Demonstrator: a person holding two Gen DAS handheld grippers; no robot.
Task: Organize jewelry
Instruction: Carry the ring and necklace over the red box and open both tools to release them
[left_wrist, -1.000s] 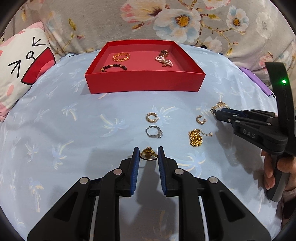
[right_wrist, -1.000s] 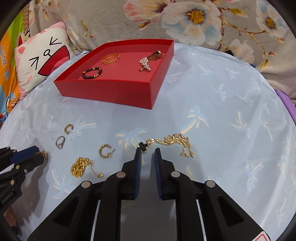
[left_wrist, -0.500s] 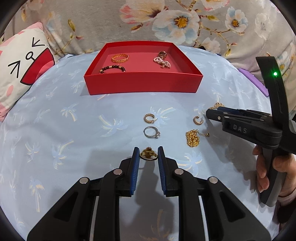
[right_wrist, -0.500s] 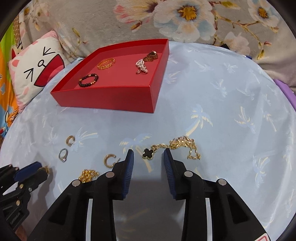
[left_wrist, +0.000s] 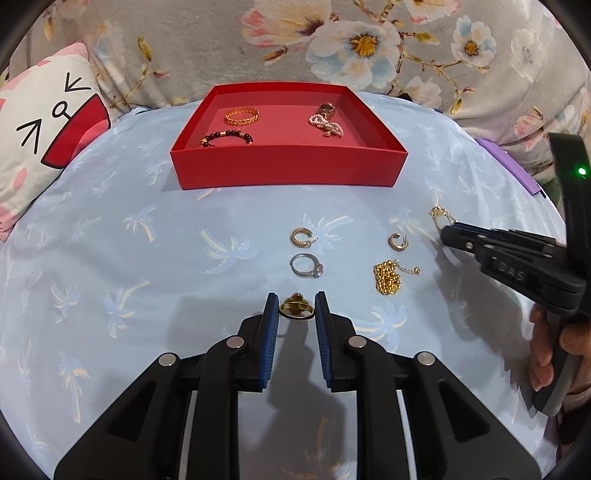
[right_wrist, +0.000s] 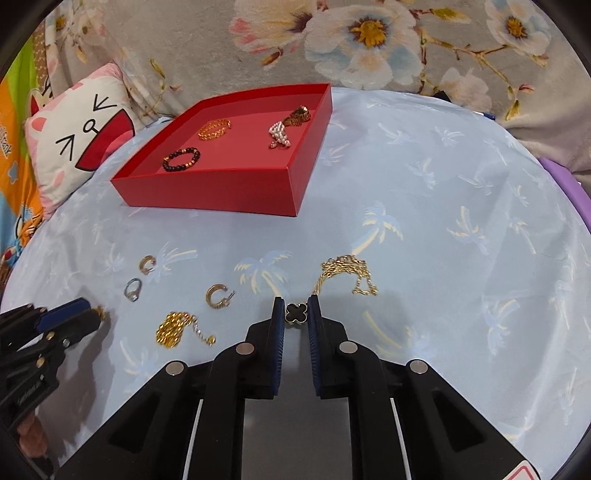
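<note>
Left wrist view: the left tongs (left_wrist: 296, 309) pinch a gold clover ring (left_wrist: 296, 308) at 6 o'clock of the red tray (left_wrist: 288, 170), unchanged from a second ago.

Right wrist view: the right tongs (right_wrist: 296, 313) have just been closing and now clamp the black clover pendant (right_wrist: 296, 313) of the gold necklace (right_wrist: 343, 271), whose chain trails toward 1 o'clock on the bed. It looks ready to lift toward the tray at 11 o'clock.

Your left gripper (left_wrist: 296, 308) points down, its pads pinching inward. Your right gripper (right_wrist: 296, 312) has just closed its jaws, fingers angled downward.
</note>
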